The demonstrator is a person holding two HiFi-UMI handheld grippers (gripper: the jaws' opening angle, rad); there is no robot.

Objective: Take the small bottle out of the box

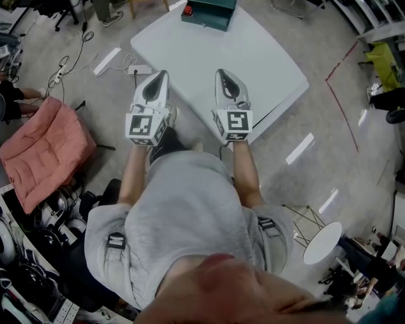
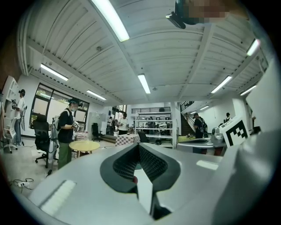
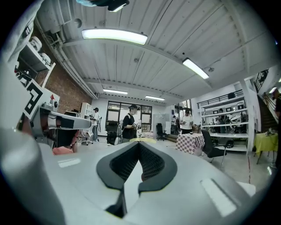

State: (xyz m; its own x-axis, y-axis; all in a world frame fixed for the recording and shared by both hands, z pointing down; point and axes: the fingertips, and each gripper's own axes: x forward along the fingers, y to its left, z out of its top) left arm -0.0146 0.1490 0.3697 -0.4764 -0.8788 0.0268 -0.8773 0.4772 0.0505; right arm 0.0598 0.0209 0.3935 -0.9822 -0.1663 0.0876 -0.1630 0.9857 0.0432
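Observation:
A dark green box (image 1: 209,12) stands at the far end of the white table (image 1: 266,63), with a small red thing (image 1: 187,10) on its near left corner. No small bottle shows in any view. My left gripper (image 1: 161,76) and right gripper (image 1: 223,73) hover side by side over the table's near edge, far short of the box. Both point toward it. In the left gripper view the left gripper (image 2: 138,145) has its jaws meeting at the tip with nothing between them. In the right gripper view the right gripper (image 3: 139,144) is likewise shut and empty.
A pink cushioned seat (image 1: 44,145) is on the floor to the left, near cables and a power strip (image 1: 60,66). A small round white table (image 1: 321,242) stands at the lower right. People stand far off in the room beside a yellow round table (image 2: 84,145).

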